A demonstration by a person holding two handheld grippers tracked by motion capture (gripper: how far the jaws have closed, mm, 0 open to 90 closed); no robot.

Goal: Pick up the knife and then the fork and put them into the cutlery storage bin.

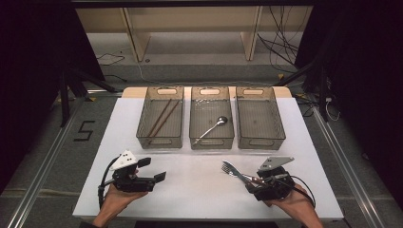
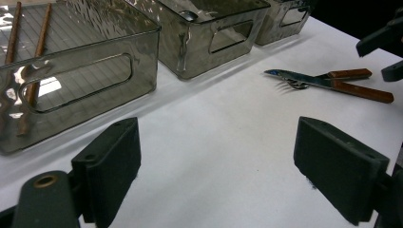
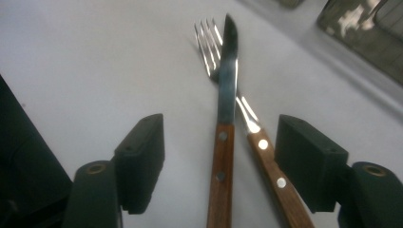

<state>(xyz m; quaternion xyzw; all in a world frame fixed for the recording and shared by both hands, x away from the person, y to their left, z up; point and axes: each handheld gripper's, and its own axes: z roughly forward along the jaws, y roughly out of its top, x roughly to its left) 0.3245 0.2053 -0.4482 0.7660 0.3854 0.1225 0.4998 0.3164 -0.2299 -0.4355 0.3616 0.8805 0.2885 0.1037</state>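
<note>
Wood-handled knife (image 3: 226, 123) and fork (image 3: 247, 118) flat on white table (image 1: 199, 185), crossed, knife blade over fork neck. Both handles between the spread jaws of the right gripper (image 3: 221, 156); jaws wide, touching neither. Tips of both pointing away from that gripper, out over bare table.

Left gripper (image 2: 216, 166) wide too, nothing between its jaws, only table. Ahead of it and to its right, the same knife (image 2: 328, 80) and fork (image 2: 309, 80), well apart from it, with the right gripper's dark jaws beyond.

Smoky clear plastic: three bins (image 1: 211, 118) in a row, beyond both grippers. Chopsticks (image 1: 160, 118) in the one nearest the left gripper, spoon (image 1: 211, 128) in the middle one, nothing seen in the third (image 1: 259, 118).
</note>
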